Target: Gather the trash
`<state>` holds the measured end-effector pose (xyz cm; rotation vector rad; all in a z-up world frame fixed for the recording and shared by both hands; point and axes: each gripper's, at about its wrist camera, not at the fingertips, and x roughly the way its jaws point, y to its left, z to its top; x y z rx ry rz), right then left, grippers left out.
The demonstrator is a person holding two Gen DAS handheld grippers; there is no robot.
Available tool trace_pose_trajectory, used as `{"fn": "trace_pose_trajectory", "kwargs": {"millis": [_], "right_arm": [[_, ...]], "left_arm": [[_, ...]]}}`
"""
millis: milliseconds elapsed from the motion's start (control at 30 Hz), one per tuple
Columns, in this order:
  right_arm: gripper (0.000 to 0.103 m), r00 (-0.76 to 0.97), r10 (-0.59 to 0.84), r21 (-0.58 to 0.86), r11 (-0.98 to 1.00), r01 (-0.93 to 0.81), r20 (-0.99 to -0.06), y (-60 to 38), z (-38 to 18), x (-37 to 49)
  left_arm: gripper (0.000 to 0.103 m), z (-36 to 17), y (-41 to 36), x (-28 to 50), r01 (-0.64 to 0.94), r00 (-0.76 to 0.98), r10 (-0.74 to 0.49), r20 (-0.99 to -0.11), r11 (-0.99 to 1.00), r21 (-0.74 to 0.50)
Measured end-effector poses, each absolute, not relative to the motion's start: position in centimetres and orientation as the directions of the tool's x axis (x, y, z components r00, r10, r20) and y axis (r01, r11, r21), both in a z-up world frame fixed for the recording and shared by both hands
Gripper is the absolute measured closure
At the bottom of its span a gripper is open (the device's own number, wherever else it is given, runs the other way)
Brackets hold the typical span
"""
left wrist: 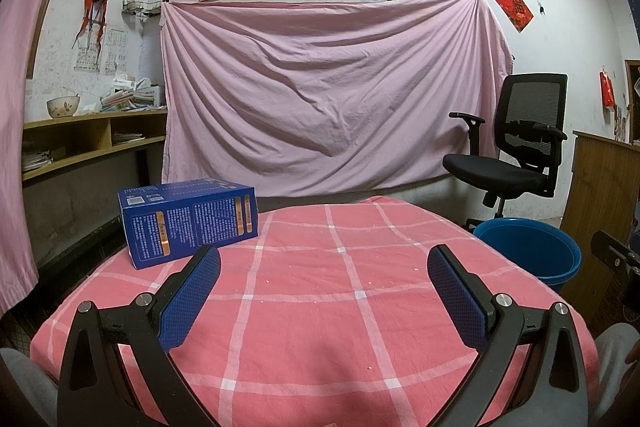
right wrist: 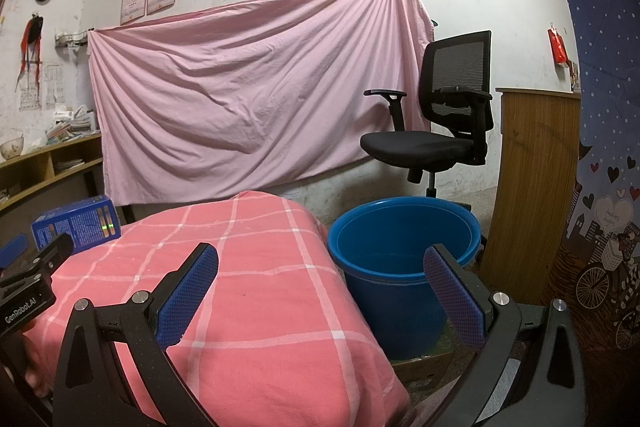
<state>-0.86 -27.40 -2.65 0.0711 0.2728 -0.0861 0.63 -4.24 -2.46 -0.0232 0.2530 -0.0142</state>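
A blue printed carton [left wrist: 188, 219] lies on its side at the far left of the table with the pink checked cloth [left wrist: 320, 307]; the right wrist view shows the same carton [right wrist: 76, 223] at the table's left edge. My left gripper [left wrist: 324, 267] is open above the cloth, its left pad just short of the carton. A blue plastic bucket [right wrist: 400, 263] stands on the floor right of the table, also seen as the bucket [left wrist: 532, 251] in the left wrist view. My right gripper [right wrist: 320, 267] is open, straddling the table's right edge and the bucket, with nothing between its fingers.
A black office chair [right wrist: 436, 123] stands behind the bucket. A pink sheet [left wrist: 328, 91] hangs on the back wall. Wooden shelves [left wrist: 88, 139] with papers and a bowl run along the left. A wooden panel [right wrist: 528, 183] stands at the right. Cardboard [right wrist: 424, 367] lies under the bucket.
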Motion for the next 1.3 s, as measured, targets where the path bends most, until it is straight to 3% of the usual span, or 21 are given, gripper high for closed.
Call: {"fn": "trace_pose_trajectory", "kwargs": {"millis": [1300], "right_arm": [[0.000, 0.959, -0.075, 0.063, 0.993, 0.096, -0.274, -27.5, -2.6, -0.8]], "left_arm": [[0.002, -2.5, -3.3, 0.6, 0.074, 0.967, -0.073, -0.243, 0.997, -0.003]]}}
